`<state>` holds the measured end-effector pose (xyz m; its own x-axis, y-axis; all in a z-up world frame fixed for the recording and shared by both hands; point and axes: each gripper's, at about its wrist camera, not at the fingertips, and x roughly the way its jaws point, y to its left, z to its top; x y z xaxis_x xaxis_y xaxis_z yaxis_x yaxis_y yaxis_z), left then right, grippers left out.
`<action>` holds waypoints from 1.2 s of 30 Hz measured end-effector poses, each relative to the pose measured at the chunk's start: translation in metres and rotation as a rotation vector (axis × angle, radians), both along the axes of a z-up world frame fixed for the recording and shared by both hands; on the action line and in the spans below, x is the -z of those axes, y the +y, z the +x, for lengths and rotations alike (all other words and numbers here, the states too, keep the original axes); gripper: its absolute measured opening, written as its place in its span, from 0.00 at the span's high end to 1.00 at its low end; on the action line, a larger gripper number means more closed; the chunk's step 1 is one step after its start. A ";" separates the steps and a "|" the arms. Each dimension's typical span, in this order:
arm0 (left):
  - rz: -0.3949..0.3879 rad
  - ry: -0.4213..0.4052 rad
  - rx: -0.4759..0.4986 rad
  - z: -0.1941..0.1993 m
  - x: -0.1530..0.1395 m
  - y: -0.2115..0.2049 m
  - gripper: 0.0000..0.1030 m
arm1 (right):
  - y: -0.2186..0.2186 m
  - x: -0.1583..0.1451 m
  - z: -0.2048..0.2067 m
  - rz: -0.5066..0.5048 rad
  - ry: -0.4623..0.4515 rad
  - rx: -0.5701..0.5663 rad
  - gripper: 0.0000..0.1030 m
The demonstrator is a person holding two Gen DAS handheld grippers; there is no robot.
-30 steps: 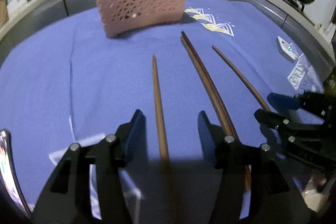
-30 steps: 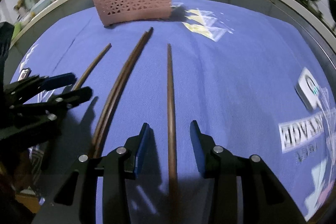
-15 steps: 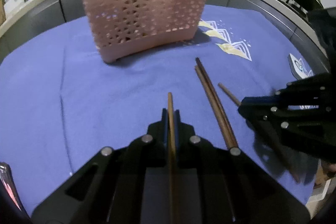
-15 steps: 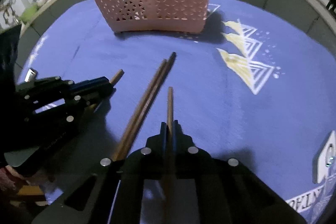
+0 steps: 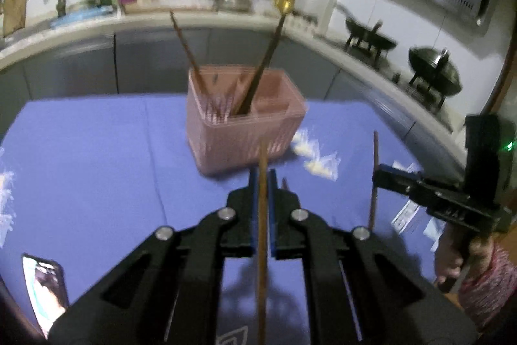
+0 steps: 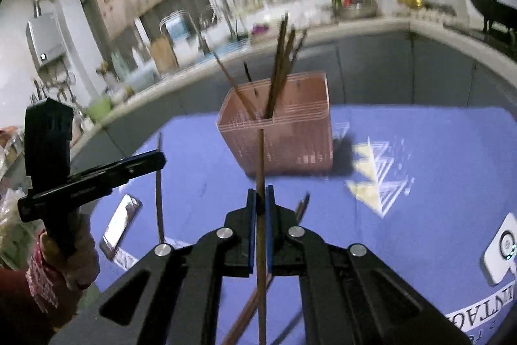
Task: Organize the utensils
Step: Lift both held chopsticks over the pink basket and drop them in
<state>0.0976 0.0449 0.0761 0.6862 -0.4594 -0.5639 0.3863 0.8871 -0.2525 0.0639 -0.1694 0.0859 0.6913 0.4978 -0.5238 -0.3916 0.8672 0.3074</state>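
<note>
My left gripper [image 5: 262, 180] is shut on a brown chopstick [image 5: 262, 215] and holds it up in the air, tip toward the pink perforated basket [image 5: 245, 131]. My right gripper [image 6: 260, 199] is shut on another brown chopstick [image 6: 260, 170], also lifted, tip near the basket [image 6: 290, 147]. Several chopsticks [image 6: 281, 63] stand in the basket's left compartment. A pair of chopsticks [image 6: 300, 209] still lies on the blue cloth below my right gripper. Each gripper shows in the other's view, the right [image 5: 378, 177] and the left [image 6: 158, 159], each holding its chopstick upright.
A blue cloth [image 5: 97, 157] covers the table. A phone [image 6: 121, 223] lies at its left near edge, also in the left wrist view [image 5: 45, 286]. A small white device [image 6: 502, 248] lies at the right. Grey counter with woks [image 5: 433, 76] rings the table.
Both grippers have lifted their chopsticks off the cloth and tilted upward, facing the basket from higher up. One second ago both were open around the chopsticks lying flat.
</note>
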 end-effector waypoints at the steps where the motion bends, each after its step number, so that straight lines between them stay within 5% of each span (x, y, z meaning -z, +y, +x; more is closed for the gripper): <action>1: -0.008 -0.030 -0.004 -0.004 -0.012 0.002 0.96 | -0.002 -0.010 -0.001 0.020 -0.025 0.006 0.95; 9: -0.065 -0.166 -0.013 0.011 -0.086 0.010 0.96 | 0.002 -0.084 0.021 0.082 -0.171 0.020 0.95; 17: -0.013 -0.286 -0.109 0.076 -0.152 0.006 0.96 | 0.028 -0.153 0.096 0.097 -0.311 0.128 0.95; 24: 0.061 -0.168 -0.140 0.143 -0.118 -0.001 0.96 | 0.054 -0.117 0.172 0.069 -0.263 0.119 0.95; 28: 0.097 -0.025 -0.097 0.168 -0.074 -0.015 0.93 | 0.072 -0.052 0.206 -0.004 -0.085 0.064 0.94; 30: 0.151 0.076 -0.136 0.184 -0.047 -0.022 0.84 | 0.074 -0.031 0.212 0.001 -0.006 0.064 0.93; 33: 0.120 0.092 -0.167 0.182 -0.043 -0.015 0.84 | 0.062 -0.033 0.202 0.080 0.022 0.073 0.93; 36: 0.065 0.023 -0.214 0.160 -0.065 0.000 0.77 | 0.045 -0.061 0.177 0.103 -0.048 0.090 0.90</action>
